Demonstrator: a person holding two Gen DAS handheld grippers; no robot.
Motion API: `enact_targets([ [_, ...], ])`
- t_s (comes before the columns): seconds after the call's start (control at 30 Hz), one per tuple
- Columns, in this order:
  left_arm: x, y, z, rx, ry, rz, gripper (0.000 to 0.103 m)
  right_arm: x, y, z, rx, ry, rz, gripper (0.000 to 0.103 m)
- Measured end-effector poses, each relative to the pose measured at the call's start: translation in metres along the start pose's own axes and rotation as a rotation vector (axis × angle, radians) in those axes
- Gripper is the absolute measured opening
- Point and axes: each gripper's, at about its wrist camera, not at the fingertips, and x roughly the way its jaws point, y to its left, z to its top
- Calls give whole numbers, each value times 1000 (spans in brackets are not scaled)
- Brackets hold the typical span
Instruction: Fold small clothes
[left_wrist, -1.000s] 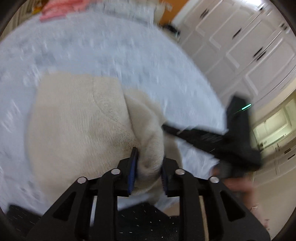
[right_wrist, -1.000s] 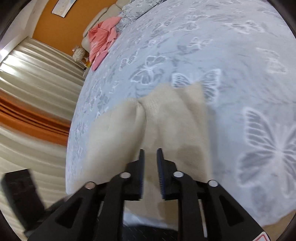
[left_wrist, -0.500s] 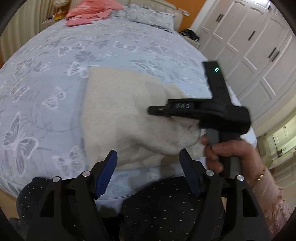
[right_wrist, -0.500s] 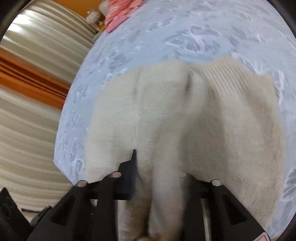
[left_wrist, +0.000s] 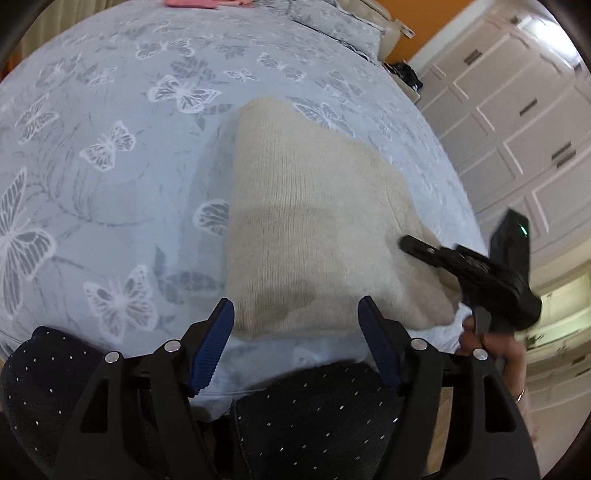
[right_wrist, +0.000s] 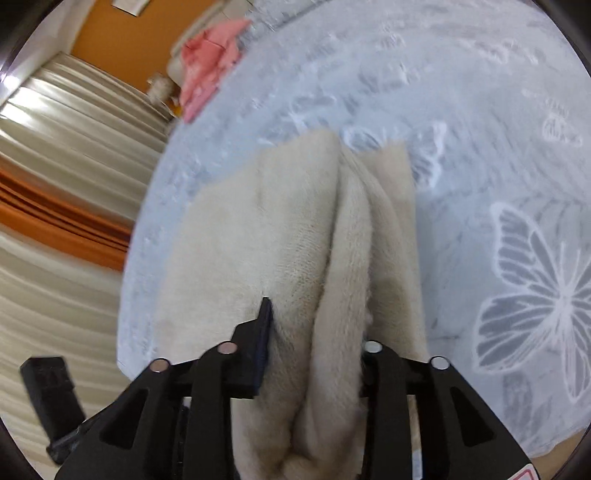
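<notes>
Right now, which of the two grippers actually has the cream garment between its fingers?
The right gripper: a fold of the cream garment runs between its fingers. The left gripper is spread wide, short of the garment's near edge, gripping nothing.

I count one cream knit garment (left_wrist: 314, 229), one pink garment (right_wrist: 210, 62), two grippers: left (left_wrist: 295, 343), right (right_wrist: 314, 347).

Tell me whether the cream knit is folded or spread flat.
Folded, not flat: the cream knit lies doubled on the bedspread, stacked layers bunched between the right gripper fingers. The left gripper is open.
</notes>
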Motion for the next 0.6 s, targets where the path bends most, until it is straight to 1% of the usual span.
enact_targets([
  [0.07, 0, 3, 11, -15, -13, -18, 69, -4, 3, 1, -9, 12, -14, 39],
  [0.1, 3, 4, 20, -25, -16, -20, 72, -3, 4, 2, -5, 21, -15, 41],
  [0.13, 5, 4, 26, -33, -16, -21, 75, -4, 4, 3, -3, 22, -18, 45],
  [0.2, 14, 5, 42, -54, -20, -29, 75, 1, 4, 1, -16, 19, -26, 56],
  [0.23, 18, 4, 46, -60, -21, -31, 75, 8, 4, 1, -25, 35, -31, 53],
  [0.27, 23, 4, 52, -66, -19, -22, 75, 16, 6, 1, -45, 66, -36, 44],
  [0.3, 26, 2, 55, -70, -17, -13, 75, 21, 13, 4, -64, 74, -51, 17],
  [0.33, 28, 1, 57, -72, -16, -10, 75, 14, 16, 4, -85, 48, -56, 16],
  [0.4, 27, -5, 58, -51, -18, 9, 75, -7, 16, 7, -65, -35, -12, 16],
  [0.47, 28, -12, 56, 4, -27, 54, 75, -15, 3, 6, -40, -67, -13, 16],
  [0.5, 29, -16, 54, 38, -31, 83, 75, -5, -7, 4, -38, -35, -59, 17],
  [0.53, 31, -19, 53, 60, -32, 101, 75, 12, -18, 0, -36, 33, -99, 19],
  [0.57, 35, -21, 50, 87, -29, 125, 75, 20, -24, -3, -29, 54, -99, 20],
  [0.6, 38, -23, 48, 103, -21, 146, 75, 18, -27, -6, -18, 32, -77, 21],
])
